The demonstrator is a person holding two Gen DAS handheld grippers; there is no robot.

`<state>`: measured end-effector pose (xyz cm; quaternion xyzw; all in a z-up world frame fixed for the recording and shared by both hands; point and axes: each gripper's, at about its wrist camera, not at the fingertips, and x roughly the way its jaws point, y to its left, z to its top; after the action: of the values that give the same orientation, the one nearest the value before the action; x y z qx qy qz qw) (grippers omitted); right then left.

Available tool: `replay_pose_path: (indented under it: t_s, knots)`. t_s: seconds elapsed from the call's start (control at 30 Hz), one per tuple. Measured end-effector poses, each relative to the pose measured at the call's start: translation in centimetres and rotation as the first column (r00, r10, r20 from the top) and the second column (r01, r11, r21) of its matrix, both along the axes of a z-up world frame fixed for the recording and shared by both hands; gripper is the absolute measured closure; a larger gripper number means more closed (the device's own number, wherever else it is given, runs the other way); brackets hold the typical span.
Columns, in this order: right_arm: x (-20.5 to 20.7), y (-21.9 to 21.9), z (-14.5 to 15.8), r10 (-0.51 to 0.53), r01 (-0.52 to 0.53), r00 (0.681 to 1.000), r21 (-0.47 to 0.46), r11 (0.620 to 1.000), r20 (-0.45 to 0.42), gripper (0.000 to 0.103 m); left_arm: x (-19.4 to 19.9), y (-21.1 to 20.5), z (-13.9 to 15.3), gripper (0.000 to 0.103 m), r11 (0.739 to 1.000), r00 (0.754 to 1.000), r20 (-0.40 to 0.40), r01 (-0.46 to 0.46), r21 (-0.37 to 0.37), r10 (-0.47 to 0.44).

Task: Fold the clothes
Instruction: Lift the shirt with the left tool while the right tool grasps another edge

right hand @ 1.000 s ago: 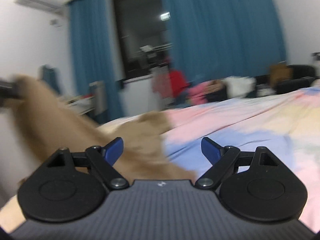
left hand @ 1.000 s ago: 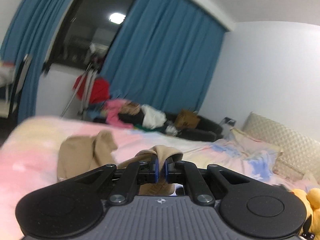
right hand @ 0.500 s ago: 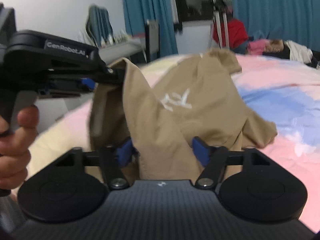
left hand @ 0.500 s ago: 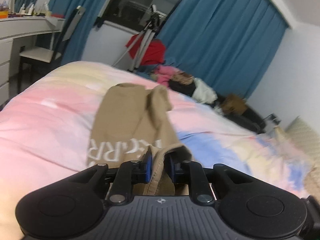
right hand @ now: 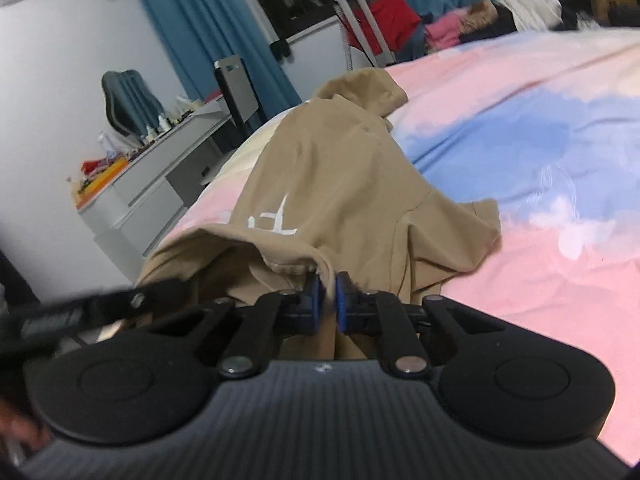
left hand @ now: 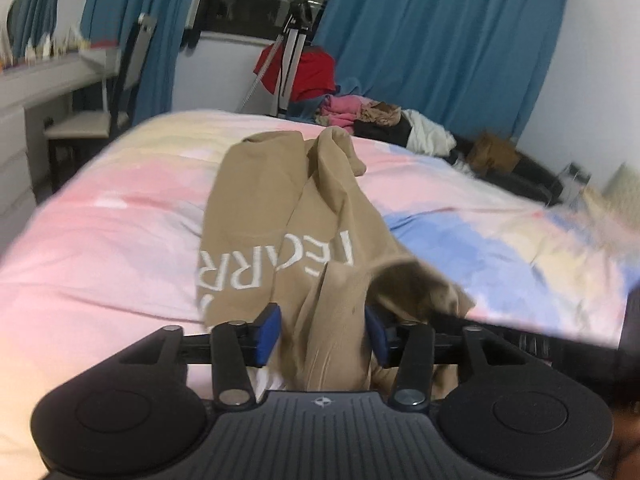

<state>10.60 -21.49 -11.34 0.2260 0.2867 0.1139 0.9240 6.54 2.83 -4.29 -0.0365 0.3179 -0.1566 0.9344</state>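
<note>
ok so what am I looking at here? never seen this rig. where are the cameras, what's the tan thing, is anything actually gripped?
There is no robot arm: a person carries a hand-held gripper in each hand, and each has a wide-angle camera looking forward along its two blue-padded fingers. So both pictures are taken from the tools themselves, and the black shape at the bottom of each is the tool body.

Both look across a bed with a pink, blue and yellow cover. On it lies a tan T-shirt with white lettering, partly bunched up.

In the left view, the left hand-held gripper has its jaws opening, with shirt cloth hanging loose between them. In the right view, the right hand-held gripper is shut on an edge of the same tan T-shirt.

Behind: blue curtains, a tripod, a heap of clothes and a desk.
</note>
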Motion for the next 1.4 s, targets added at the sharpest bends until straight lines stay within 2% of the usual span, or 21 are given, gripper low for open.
replay_pose_path:
  t_s: [0.07,0.2,0.3,0.4,0.43,0.47,0.5,0.57,0.63,0.7,0.8,0.83,0.87,0.93,0.97,1.07,1.17,1.27,1.33,1.4]
  knots:
    - [-0.1,-0.5,-0.1,-0.009,0.009,1.000,0.038,0.999,-0.002,0.092,-1.8,-0.3,0.4,0.046,0.998,1.000,0.009,0.003,0.061,-0.004]
    - [-0.8,-1.9,0.2,-0.045,0.045,0.999,0.102,0.994,0.001,0.092,-4.8,-1.6,0.4,0.045,0.984,0.996,0.026,0.075,0.162,-0.080]
    - [-0.7,-2.8,0.3,-0.082,0.081,0.997,0.126,0.989,-0.003,0.092,-5.7,-2.6,-0.5,0.049,0.978,0.998,0.013,0.063,0.200,-0.067]
    - [-0.3,-3.5,0.2,-0.115,0.115,0.993,0.136,0.984,-0.011,0.092,-5.5,-2.5,-0.9,0.060,0.980,0.999,0.035,0.001,0.198,-0.008]
    - [-0.2,-3.6,0.1,-0.125,0.126,0.992,0.132,0.983,-0.016,0.092,-5.4,-2.5,-1.0,0.070,0.980,0.999,0.043,-0.021,0.196,0.013]
    - [-0.1,-3.8,0.0,-0.135,0.136,0.991,0.127,0.983,-0.021,0.092,-5.2,-2.2,-1.1,0.085,0.982,0.998,0.047,-0.043,0.182,0.035]
    - [0.0,-3.9,-0.1,-0.144,0.146,0.989,0.117,0.982,-0.033,0.092,-5.0,-1.7,-1.0,0.092,0.986,0.997,0.047,-0.064,0.155,0.057]
    - [0.3,-4.1,-0.4,-0.152,0.157,0.987,0.098,0.983,-0.062,0.091,-5.0,-0.4,-0.3,0.098,0.994,0.994,0.063,-0.091,0.059,0.087]
    - [0.5,-4.4,-0.7,-0.141,0.150,0.986,0.091,0.985,-0.093,0.089,-5.0,0.8,0.8,0.098,0.995,0.993,0.089,-0.075,-0.063,0.080]
    - [0.7,-4.7,-1.0,-0.123,0.135,0.985,0.098,0.986,-0.120,0.089,-5.0,1.9,1.9,0.099,0.980,0.994,0.104,-0.019,-0.197,0.041]
    - [0.1,-5.0,-0.1,-0.096,0.107,0.990,0.111,0.988,-0.100,0.085,-5.4,2.8,3.1,0.099,0.953,0.985,0.175,0.048,-0.300,0.005]
    - [-0.4,-4.9,0.4,-0.089,0.096,0.993,0.097,0.991,-0.074,0.078,-5.5,3.0,3.4,0.099,0.945,0.981,0.194,0.065,-0.322,-0.002]
    - [-1.0,-4.7,1.1,-0.081,0.084,0.996,0.077,0.993,-0.042,0.065,-5.6,3.1,3.6,0.099,0.939,0.980,0.201,0.073,-0.335,-0.004]
    - [-2.8,-4.1,2.6,-0.067,0.065,0.996,0.038,0.997,0.050,0.046,-5.7,3.3,3.9,0.099,0.933,0.979,0.204,0.075,-0.353,-0.002]
    - [-3.8,-3.9,3.2,-0.065,0.063,0.993,0.022,0.998,0.098,0.045,-5.8,3.3,3.9,0.099,0.932,0.980,0.201,0.071,-0.355,0.001]
    - [-6.2,-3.0,4.8,-0.037,0.043,0.975,-0.023,0.999,0.221,0.046,-5.9,3.4,3.9,0.099,0.927,0.982,0.189,0.060,-0.369,0.011]
    - [-7.0,-1.3,5.5,0.074,-0.062,0.958,-0.051,0.997,0.276,0.052,-5.9,3.8,3.9,0.099,0.922,0.984,0.175,0.037,-0.384,0.034]
    - [-6.3,1.7,4.8,0.155,-0.118,0.960,-0.164,0.979,0.233,0.056,-5.7,4.4,3.9,0.099,0.918,0.985,0.165,0.013,-0.396,0.057]
    - [-5.3,3.6,3.7,0.112,-0.058,0.978,-0.289,0.956,0.176,0.058,-5.6,4.7,3.9,0.099,0.915,0.984,0.161,-0.001,-0.404,0.072]
    - [-3.7,3.8,2.6,0.060,-0.016,0.989,-0.304,0.953,0.134,0.063,-5.6,4.8,4.0,0.099,0.913,0.983,0.162,-0.009,-0.408,0.083]
